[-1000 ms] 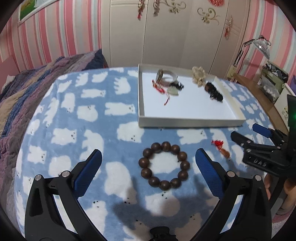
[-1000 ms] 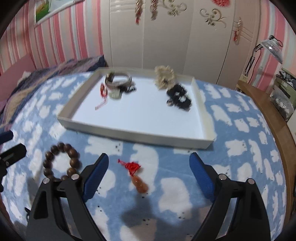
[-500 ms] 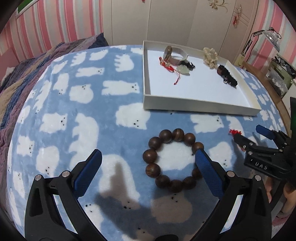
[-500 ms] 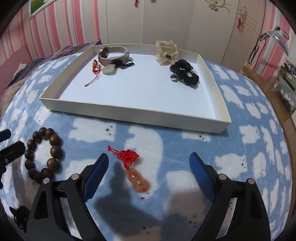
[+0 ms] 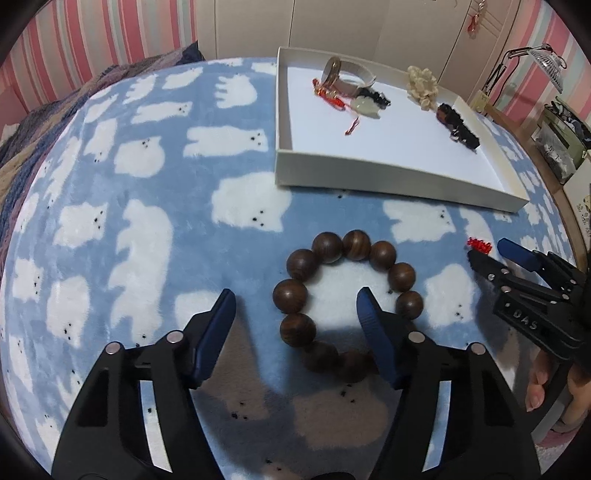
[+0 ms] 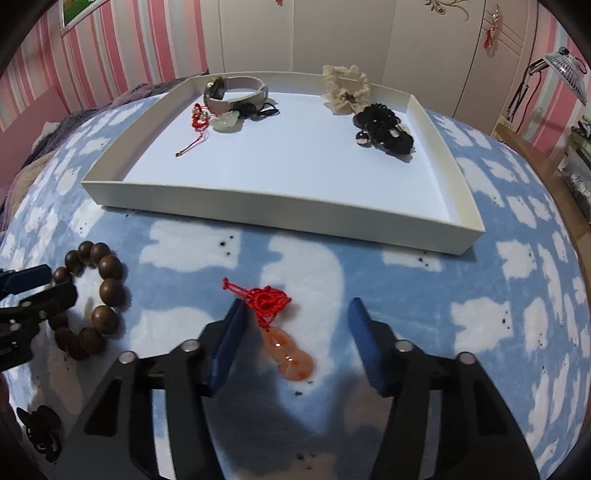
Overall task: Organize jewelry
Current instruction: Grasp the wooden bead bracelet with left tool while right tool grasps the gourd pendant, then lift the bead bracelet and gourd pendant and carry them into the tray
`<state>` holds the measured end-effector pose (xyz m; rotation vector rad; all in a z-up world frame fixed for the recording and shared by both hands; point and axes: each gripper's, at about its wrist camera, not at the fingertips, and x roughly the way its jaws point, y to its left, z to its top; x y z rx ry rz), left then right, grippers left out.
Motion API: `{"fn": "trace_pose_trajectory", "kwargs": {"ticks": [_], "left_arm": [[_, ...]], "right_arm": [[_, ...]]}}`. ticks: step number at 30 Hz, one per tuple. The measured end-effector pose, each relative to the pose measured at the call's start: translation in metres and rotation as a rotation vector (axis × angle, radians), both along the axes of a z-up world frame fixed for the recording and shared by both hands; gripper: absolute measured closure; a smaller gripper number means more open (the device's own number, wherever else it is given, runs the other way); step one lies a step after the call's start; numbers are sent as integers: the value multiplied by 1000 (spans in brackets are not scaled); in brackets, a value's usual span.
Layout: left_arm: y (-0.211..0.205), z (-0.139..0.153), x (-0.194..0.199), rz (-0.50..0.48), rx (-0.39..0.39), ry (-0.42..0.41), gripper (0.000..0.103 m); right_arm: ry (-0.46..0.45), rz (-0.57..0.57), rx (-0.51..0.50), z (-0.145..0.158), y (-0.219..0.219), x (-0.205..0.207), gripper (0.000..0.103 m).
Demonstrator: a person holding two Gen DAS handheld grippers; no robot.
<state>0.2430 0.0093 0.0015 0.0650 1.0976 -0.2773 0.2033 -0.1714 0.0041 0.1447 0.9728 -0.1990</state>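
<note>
Left wrist view: bear-print blanket [image 5: 147, 229], striped pink walls; left gripper [image 5: 295, 317] gapes around bracelet [image 5: 347, 302] beads at 12 o'clock. Right gripper [image 6: 295, 332] gapes astride pendant [image 6: 288, 350].

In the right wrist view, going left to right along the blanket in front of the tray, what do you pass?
Left tool → brown wooden bead bracelet → red knotted cord with orange gourd pendant, lying between the right tool's open fingers.

A blue fleece blanket [image 5: 177, 177] with white bear shapes covers the surface. Behind it lies a striped knit throw [image 5: 22, 147]. Pink striped wallpaper [image 6: 122, 48] meets cream wardrobe doors [image 6: 332, 33], and a desk lamp [image 6: 565, 70] stands at the right.
</note>
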Motion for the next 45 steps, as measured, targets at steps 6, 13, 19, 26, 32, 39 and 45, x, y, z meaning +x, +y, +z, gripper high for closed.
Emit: {"fn": "trace_pose_trajectory", "kwargs": {"ticks": [6,13,19,26,32,39,45], "left_arm": [[-1,-4,1,-1,18,0,47],[2,-3,2,20,33,-6,59],[4,-3,1,26,43,-10,64],[2,-2,0,19,54,-16,75],[-3,-1,-3,9,56,-23,85],[-8,1,-5,26,75,-50,85],[-12,12,-11,26,76,-106,85]], "right_arm": [[-11,6,32,0,0,0,64],[-22,12,34,1,2,0,72],[-27,17,27,1,3,1,73],[-30,28,24,1,5,1,79],[-33,25,44,2,3,1,86],[-42,15,54,3,2,1,91],[-58,-1,44,8,-3,-1,92]]}}
